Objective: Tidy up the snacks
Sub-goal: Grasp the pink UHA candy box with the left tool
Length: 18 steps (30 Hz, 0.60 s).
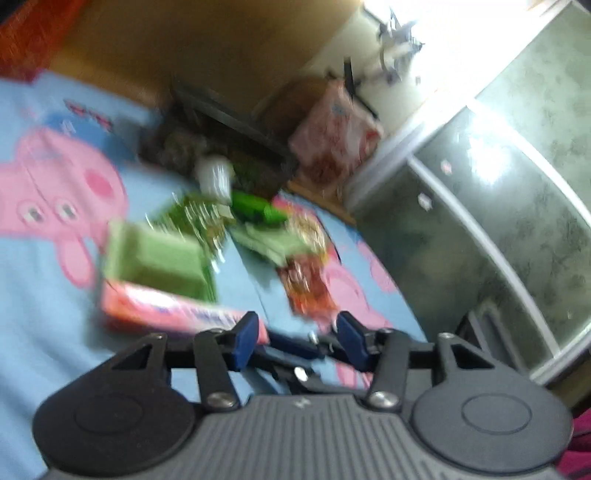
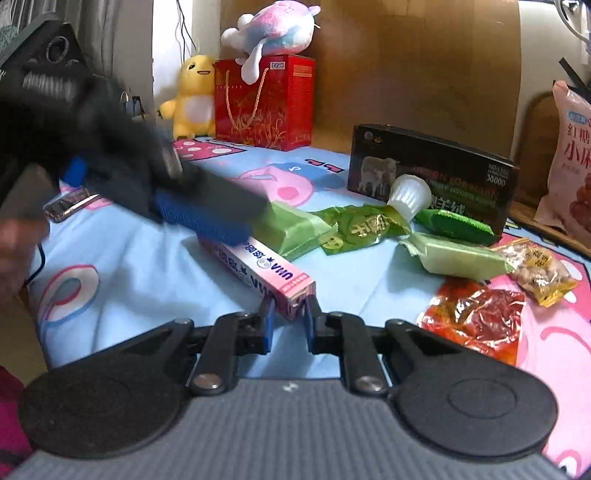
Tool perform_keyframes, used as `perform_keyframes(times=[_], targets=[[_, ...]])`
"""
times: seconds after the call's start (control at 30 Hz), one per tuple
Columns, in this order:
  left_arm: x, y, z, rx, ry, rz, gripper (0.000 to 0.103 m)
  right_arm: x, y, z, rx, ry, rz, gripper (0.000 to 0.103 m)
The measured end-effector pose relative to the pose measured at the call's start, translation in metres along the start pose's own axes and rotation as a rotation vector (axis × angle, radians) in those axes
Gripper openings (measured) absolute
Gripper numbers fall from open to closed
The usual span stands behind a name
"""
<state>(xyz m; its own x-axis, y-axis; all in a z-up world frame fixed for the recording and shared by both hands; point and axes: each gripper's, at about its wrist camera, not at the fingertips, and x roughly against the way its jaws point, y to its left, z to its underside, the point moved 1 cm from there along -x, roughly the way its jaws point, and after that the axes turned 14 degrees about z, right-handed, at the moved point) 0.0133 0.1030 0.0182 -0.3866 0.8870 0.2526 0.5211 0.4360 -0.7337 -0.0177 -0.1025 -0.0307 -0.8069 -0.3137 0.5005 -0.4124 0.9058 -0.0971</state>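
Snacks lie on a blue cartoon bedsheet (image 2: 122, 273). My right gripper (image 2: 290, 319) has its fingers on either side of the near end of a long pink box (image 2: 258, 273). My left gripper (image 1: 295, 341) is open and empty, blurred by motion, above the other end of the pink box (image 1: 173, 310); in the right wrist view it (image 2: 207, 218) reaches in from the left. Green wrapped packs (image 2: 295, 229) (image 2: 461, 258), a green foil pouch (image 2: 354, 229), a white jelly cup (image 2: 408, 195), a red packet (image 2: 476, 317) and a yellow nut packet (image 2: 539, 273) lie around.
A black box (image 2: 428, 177) stands behind the snacks. A red gift bag (image 2: 264, 103), a yellow plush (image 2: 192, 99) and a pink-blue plush (image 2: 273, 26) sit at the back. A pink snack bag (image 2: 570, 158) leans at the right. A glass-door cabinet (image 1: 498, 221) is nearby.
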Motion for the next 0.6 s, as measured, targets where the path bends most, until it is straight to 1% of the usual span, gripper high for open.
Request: perform_keyframes(times=[0.03, 0.07, 0.13, 0.2, 0.27, 0.33, 0.37, 0.43, 0.47, 0.53, 0.6], targets=[[0.008, 0.000, -0.004, -0.007, -0.030, -0.029, 0.058, 0.000, -0.002, -0.001, -0.002, -0.003, 0.013, 0.019], [0.018, 0.002, -0.008, -0.017, -0.063, -0.074, 0.060, -0.001, -0.003, -0.001, -0.004, -0.005, 0.028, 0.019], [0.030, 0.008, -0.011, -0.015, -0.096, -0.147, 0.062, -0.003, -0.007, -0.001, -0.018, -0.001, 0.041, 0.020], [0.035, 0.019, -0.014, 0.015, -0.103, -0.201, 0.062, -0.002, -0.008, -0.001, -0.030, 0.001, 0.035, 0.021], [0.037, 0.030, -0.012, 0.051, -0.092, -0.210, 0.062, -0.001, -0.006, -0.001, -0.017, -0.002, 0.034, 0.022], [0.031, 0.036, -0.008, 0.081, -0.060, -0.194, 0.062, -0.002, -0.004, -0.001, -0.007, -0.003, 0.026, 0.023], [0.026, 0.037, -0.005, 0.083, -0.044, -0.196, 0.062, -0.002, -0.003, -0.001, -0.005, -0.004, 0.021, 0.025], [0.019, 0.036, -0.001, 0.067, -0.033, -0.222, 0.062, -0.003, -0.003, -0.003, -0.004, 0.001, 0.023, 0.025], [0.016, 0.033, 0.000, 0.069, -0.037, -0.220, 0.062, -0.002, -0.005, -0.006, -0.006, 0.002, 0.035, 0.024], [0.017, 0.032, -0.001, 0.087, -0.037, -0.185, 0.062, 0.000, -0.012, -0.011, -0.023, -0.010, 0.052, 0.023], [0.019, 0.025, -0.006, 0.074, -0.045, -0.155, 0.062, 0.004, -0.022, -0.019, -0.060, -0.027, 0.037, 0.023]])
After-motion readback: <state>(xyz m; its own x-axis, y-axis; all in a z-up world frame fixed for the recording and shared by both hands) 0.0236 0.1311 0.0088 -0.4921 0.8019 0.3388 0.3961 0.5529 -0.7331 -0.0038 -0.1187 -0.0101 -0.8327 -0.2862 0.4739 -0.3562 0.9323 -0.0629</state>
